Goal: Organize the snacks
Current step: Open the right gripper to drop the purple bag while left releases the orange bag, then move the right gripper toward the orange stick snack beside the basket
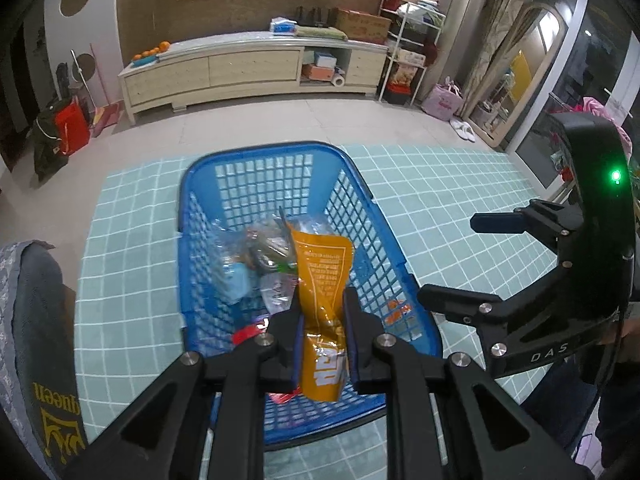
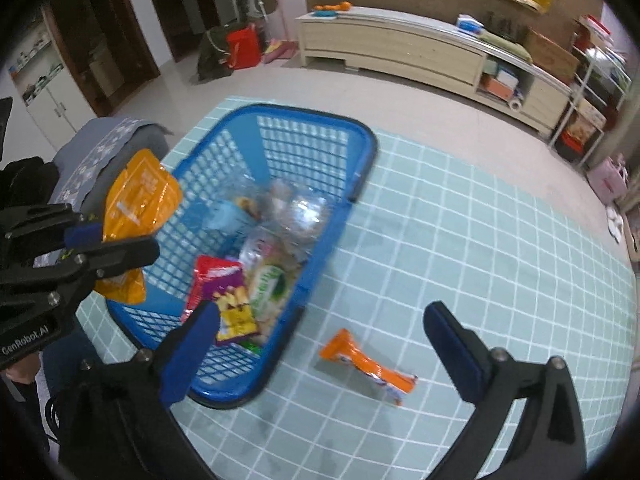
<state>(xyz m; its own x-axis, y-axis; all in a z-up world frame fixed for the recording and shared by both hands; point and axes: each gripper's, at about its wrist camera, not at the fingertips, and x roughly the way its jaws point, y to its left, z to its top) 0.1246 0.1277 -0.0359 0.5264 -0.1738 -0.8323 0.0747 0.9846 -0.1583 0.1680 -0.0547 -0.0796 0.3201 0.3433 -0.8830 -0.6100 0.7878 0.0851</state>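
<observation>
Now the orange snack pouch (image 1: pixel 325 312) is clamped upright between the blue pads of the left gripper (image 1: pixel 322 320), which holds it over the near end of the blue basket (image 1: pixel 260 152). From the right wrist view the same pouch (image 2: pixel 136 200) hangs at the basket's left rim (image 2: pixel 304 114), pinched by the left gripper (image 2: pixel 86 240).

Inside the basket lie several snacks: clear plastic packets (image 2: pixel 304 212), a red and purple packet (image 2: pixel 224 292) with yellow sticks printed on it, and a packet with a green label (image 2: pixel 272 284). The left wrist view shows the clear packets (image 1: pixel 260 248) heaped in the middle of the basket.

Outside the basket, on the pale green grid-patterned mat (image 2: pixel 480 240), lies a long orange wrapper (image 2: pixel 368 364), just beside the basket's right wall and apart from it.

The right gripper (image 2: pixel 320 344) stands with its jaws spread wide and nothing between them, hanging above the mat with the orange wrapper between and beyond its fingertips. In the left wrist view the right gripper (image 1: pixel 452 260) shows to the right of the basket, equally wide.

A grey cloth (image 1: pixel 36 320) with yellow lettering lies at the left edge.
</observation>
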